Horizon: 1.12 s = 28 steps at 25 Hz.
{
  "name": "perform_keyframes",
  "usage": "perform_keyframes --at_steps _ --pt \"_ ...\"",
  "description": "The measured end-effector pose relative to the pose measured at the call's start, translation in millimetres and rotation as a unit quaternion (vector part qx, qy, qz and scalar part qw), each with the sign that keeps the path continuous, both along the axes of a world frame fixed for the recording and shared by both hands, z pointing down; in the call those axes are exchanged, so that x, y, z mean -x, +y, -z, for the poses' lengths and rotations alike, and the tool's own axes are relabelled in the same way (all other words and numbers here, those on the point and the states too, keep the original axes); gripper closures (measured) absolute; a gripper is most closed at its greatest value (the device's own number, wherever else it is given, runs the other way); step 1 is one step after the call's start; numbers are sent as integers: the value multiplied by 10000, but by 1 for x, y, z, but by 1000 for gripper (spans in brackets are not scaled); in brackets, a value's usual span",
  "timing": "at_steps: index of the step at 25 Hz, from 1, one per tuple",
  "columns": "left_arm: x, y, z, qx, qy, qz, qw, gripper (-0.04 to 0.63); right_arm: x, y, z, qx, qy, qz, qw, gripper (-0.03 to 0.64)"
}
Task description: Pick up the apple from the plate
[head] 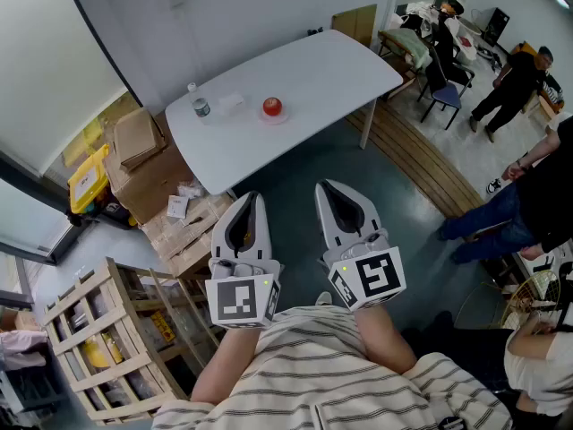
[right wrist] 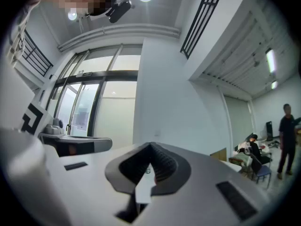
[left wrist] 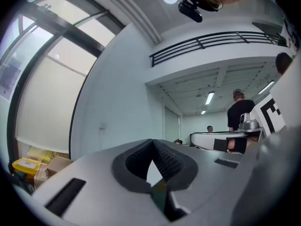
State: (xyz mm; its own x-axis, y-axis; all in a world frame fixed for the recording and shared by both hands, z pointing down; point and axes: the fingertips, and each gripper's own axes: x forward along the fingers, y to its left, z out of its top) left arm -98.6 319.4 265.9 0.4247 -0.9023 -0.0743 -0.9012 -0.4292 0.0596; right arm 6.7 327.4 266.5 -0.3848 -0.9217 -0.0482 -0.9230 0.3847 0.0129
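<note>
Red apple (head: 272, 107) on small plate (head: 284, 116)

- Red apple (head: 272, 106) on white plate (head: 262, 116), upper centre
- White table (head: 322, 65)
- Pale grey left gripper (head: 254, 197) and right gripper (head: 326, 187), with black-and-white square markers (head: 240, 301)
- White shirt (head: 331, 374) with dark stripes, bottom
- Yellow crate (head: 87, 179) and brown cardboard boxes (head: 148, 173), left

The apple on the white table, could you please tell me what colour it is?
Red. The apple shows best in the head view.
</note>
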Motion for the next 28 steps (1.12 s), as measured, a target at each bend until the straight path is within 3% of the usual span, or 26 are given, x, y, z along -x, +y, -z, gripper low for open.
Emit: perform_keyframes --at_steps 15,28 --pt "-29 4 0 -22 7 36 10000 591 -23 6 5 -129 -134 221 9996 611" --pt "-85 10 -13 59 -92 353 9993 591 -87 6 -7 -46 -235 396 9989 611"
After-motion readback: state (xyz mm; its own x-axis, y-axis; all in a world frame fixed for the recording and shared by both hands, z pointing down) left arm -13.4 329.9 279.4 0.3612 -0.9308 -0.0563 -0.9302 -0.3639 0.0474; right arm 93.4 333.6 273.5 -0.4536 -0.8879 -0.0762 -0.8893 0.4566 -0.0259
